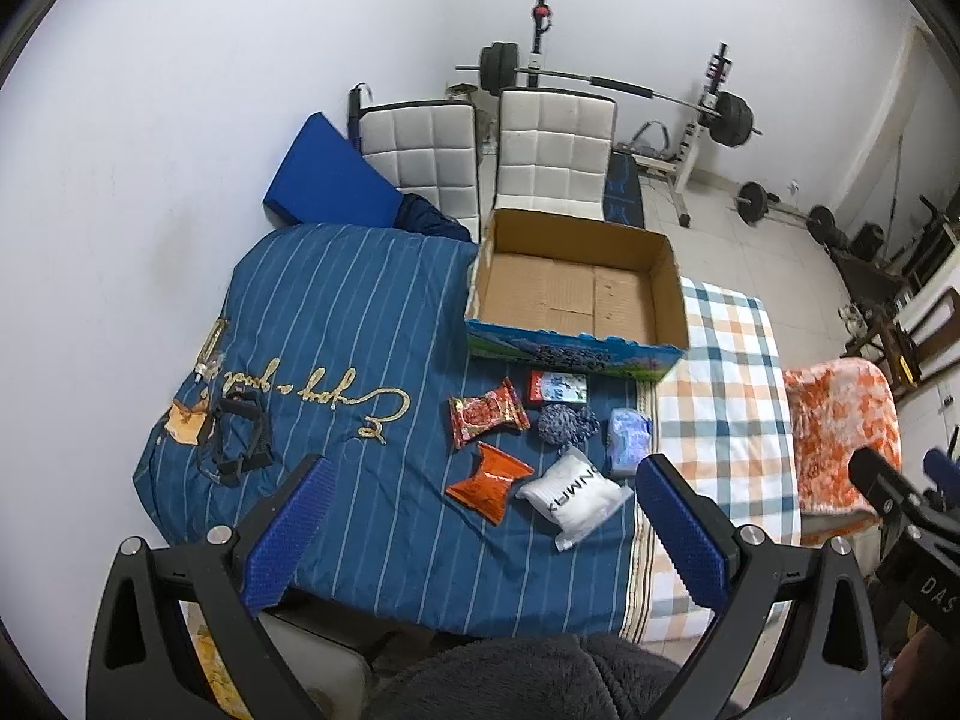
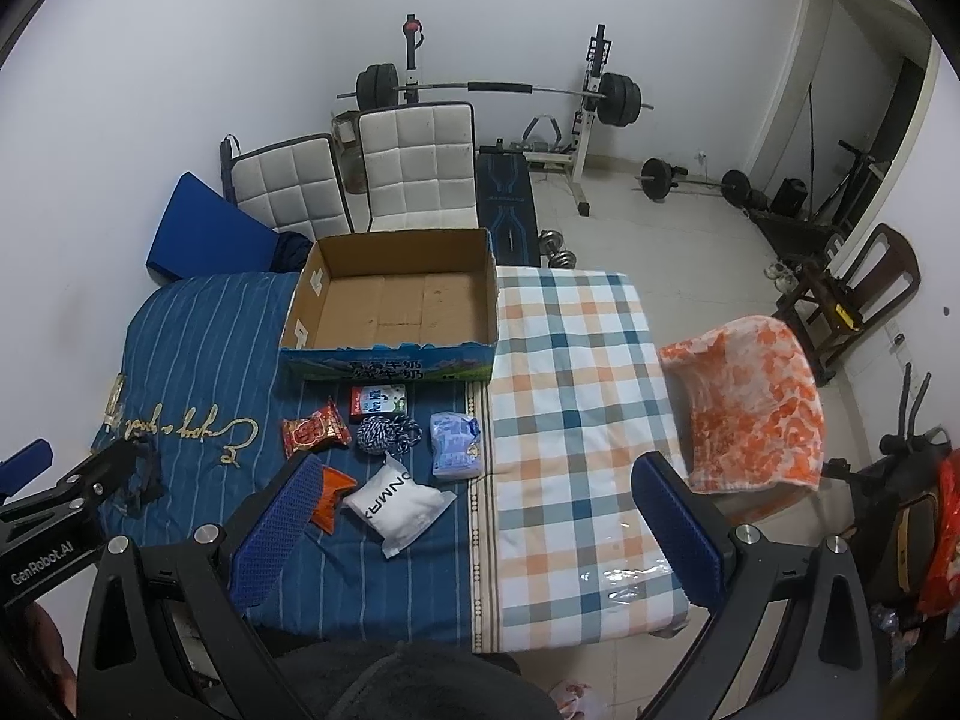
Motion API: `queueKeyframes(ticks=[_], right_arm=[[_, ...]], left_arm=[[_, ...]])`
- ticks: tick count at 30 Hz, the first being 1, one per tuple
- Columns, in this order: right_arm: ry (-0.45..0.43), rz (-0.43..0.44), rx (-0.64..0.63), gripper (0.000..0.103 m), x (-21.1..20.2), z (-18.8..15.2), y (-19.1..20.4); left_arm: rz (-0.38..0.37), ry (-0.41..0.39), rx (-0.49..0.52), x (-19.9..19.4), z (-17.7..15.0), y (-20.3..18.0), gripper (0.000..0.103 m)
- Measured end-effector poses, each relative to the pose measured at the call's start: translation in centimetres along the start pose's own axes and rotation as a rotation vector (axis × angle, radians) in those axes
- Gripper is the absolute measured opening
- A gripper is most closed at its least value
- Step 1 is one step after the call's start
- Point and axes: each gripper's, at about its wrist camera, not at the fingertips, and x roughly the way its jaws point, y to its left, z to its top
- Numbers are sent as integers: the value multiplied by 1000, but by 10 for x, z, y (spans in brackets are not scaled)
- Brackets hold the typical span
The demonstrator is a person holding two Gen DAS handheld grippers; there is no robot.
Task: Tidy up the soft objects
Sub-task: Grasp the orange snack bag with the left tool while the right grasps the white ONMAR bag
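Note:
An open, empty cardboard box (image 1: 576, 294) (image 2: 396, 300) sits on the bed. In front of it lie several soft items: a red snack packet (image 1: 487, 412) (image 2: 315, 432), an orange packet (image 1: 489, 480) (image 2: 331, 495), a white pouch (image 1: 573, 495) (image 2: 399, 507), a blue-white rope ball (image 1: 564, 423) (image 2: 384, 435), a pale blue pack (image 1: 627, 438) (image 2: 455, 444) and a small card box (image 1: 557, 389) (image 2: 379, 402). My left gripper (image 1: 480, 534) is open and empty above the near bed edge. My right gripper (image 2: 474, 534) is open and empty, right of the items.
The bed has a blue striped duvet (image 1: 336, 324) and a checked sheet (image 2: 576, 396). A black strap (image 1: 240, 438) lies at the left. An orange blanket (image 2: 750, 402) drapes a chair on the right. White chairs (image 2: 414, 168) and a barbell rack (image 2: 498, 87) stand behind.

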Motion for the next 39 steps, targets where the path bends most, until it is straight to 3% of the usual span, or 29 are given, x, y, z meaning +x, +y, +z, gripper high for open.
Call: queueKeyframes(ticks=[6,13,18,22,24,27,31,34,39], right_arm=[[134,27,-80,103,93,-3,13],[381,30,-280,103,263,-42,54],[516,70,-415,103,355,-82,94],[576,32,-588,103,393,-117,129],[601,41,-612,103,407,-128,137],[650,82,-560,102,428,-132,141],[706,123,-376,90,444,-124,126],[704,89,-215,85,444,-119,99],[723,51,30,85,439,-127,46]], left_arm=[[70,76,-61,74,0,24,103],[183,216,-10,185,-22,35,103],[170,313,19,247,-43,36,103],[135,368,32,279,-62,37,103],[117,379,41,289,-69,37,103],[83,422,57,306,-78,35,103],[51,432,79,320,-76,29,103],[28,430,109,328,-73,21,103],[6,483,144,361,-75,8,103]])
